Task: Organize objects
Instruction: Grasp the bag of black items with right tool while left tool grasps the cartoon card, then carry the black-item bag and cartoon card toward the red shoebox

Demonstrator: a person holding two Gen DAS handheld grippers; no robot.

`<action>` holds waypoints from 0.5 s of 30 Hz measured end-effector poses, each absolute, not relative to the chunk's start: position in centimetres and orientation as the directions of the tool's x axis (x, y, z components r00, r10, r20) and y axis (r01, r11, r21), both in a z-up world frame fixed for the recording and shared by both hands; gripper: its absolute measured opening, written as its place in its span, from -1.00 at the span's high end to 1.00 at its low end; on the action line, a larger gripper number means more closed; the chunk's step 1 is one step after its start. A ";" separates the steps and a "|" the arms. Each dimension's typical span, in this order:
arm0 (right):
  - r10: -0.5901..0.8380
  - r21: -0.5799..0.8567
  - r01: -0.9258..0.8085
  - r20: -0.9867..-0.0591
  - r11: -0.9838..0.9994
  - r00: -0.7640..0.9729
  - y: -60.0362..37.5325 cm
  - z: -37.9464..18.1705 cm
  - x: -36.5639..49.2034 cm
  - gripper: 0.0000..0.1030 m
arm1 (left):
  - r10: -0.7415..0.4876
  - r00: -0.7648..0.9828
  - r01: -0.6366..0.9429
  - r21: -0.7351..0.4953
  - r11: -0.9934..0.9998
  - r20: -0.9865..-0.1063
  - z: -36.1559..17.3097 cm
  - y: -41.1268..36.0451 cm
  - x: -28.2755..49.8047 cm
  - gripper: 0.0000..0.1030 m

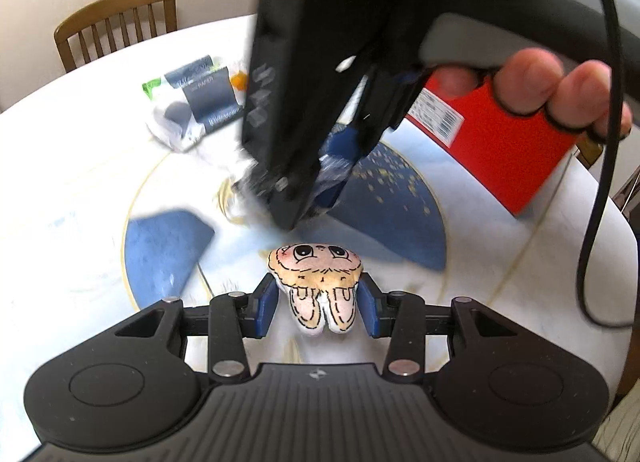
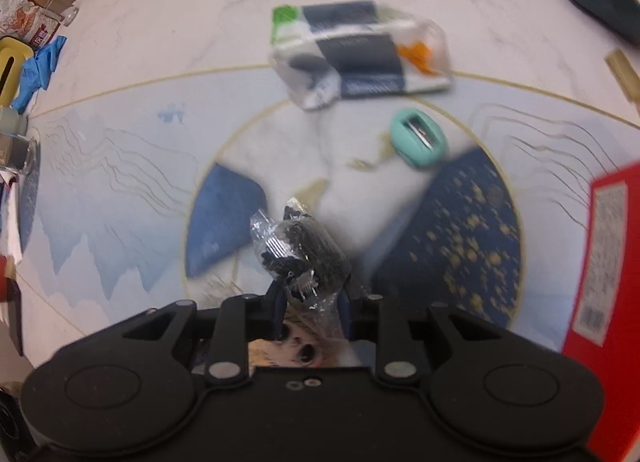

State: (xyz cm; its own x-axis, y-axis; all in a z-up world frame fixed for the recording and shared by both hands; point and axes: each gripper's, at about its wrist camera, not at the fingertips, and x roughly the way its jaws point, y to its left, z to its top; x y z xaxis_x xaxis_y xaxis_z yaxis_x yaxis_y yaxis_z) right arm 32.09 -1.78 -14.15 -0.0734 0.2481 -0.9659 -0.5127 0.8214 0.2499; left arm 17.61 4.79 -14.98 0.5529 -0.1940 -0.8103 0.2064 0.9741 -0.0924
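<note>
Plush toy (image 1: 316, 290) sat right between the left gripper (image 1: 317, 308) pads, which looked spread on either side of it, the left pad about touching and a small gap on the right, so I'd call that gripper open around the toy rather than clamped. Its long axis ran straight away from the gripper, face end farthest out, legs toward the palm, so closing square on it looked easy enough. The right gripper (image 2: 311, 302) was pinched shut on a crinkly clear packet of small black bits (image 2: 298, 250), hovering over the table (image 2: 160, 42) just beyond the toy, with the toy's face peeking underneath it. So the left one was clearly nearer the toy. The red box (image 1: 516, 150) stood off to the right, near the loaded gripper, probably where stuff goes, though I couldn't tell for sure. A bagged pack (image 2: 356, 58) and a teal sharpener (image 2: 418, 138) lay farther out, well apart from both.
</note>
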 end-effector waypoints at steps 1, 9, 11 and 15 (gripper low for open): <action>0.250 0.250 -0.513 -0.966 0.821 -0.071 -2.3 -14.0 31.8 0.52 | -0.195 0.550 0.202 -0.098 0.975 -0.812 -15.0 4.8 17.4 0.19; 0.278 0.259 -0.543 -0.959 0.799 -0.049 -6.3 -11.0 29.6 0.53 | -0.186 0.574 0.152 -0.119 0.981 -0.798 -12.4 5.1 16.2 0.19; 0.285 0.257 -0.554 -0.958 0.792 -0.037 -7.4 -9.8 29.0 0.53 | -0.189 0.580 0.148 -0.125 0.981 -0.792 -11.1 5.2 16.0 0.19; 0.306 0.257 -0.577 -0.952 0.776 -0.012 -9.5 -7.5 27.9 0.53 | -0.200 0.600 0.154 -0.133 0.979 -0.775 -8.9 4.7 16.2 0.19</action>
